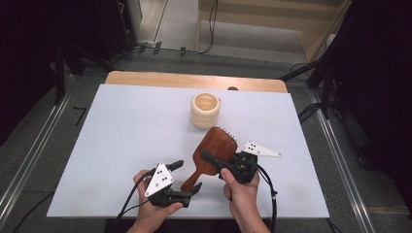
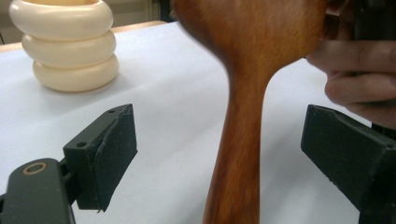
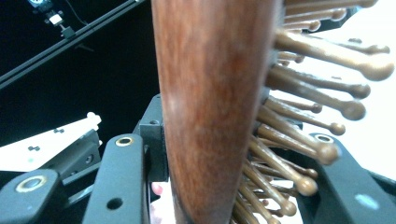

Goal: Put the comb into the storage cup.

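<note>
A brown wooden hairbrush (image 1: 214,150) hangs tilted over the white table (image 1: 121,136), its handle pointing toward the person and its bristles on the underside. My right gripper (image 1: 209,159) is shut on the brush's head; in the right gripper view one pad presses the wooden back (image 3: 215,107) and the other jaw sits among the bristle pins (image 3: 299,154). My left gripper (image 1: 188,176) stands open around the handle (image 2: 240,140), with a gap on each side between the pads (image 2: 116,149) and the wood.
A cream ringed cup (image 1: 205,110) stands upright behind the brush near the table's middle, and shows at the upper left in the left gripper view (image 2: 65,46). Bare white surface spreads to the left and right. Cables trail from both grippers toward the front edge.
</note>
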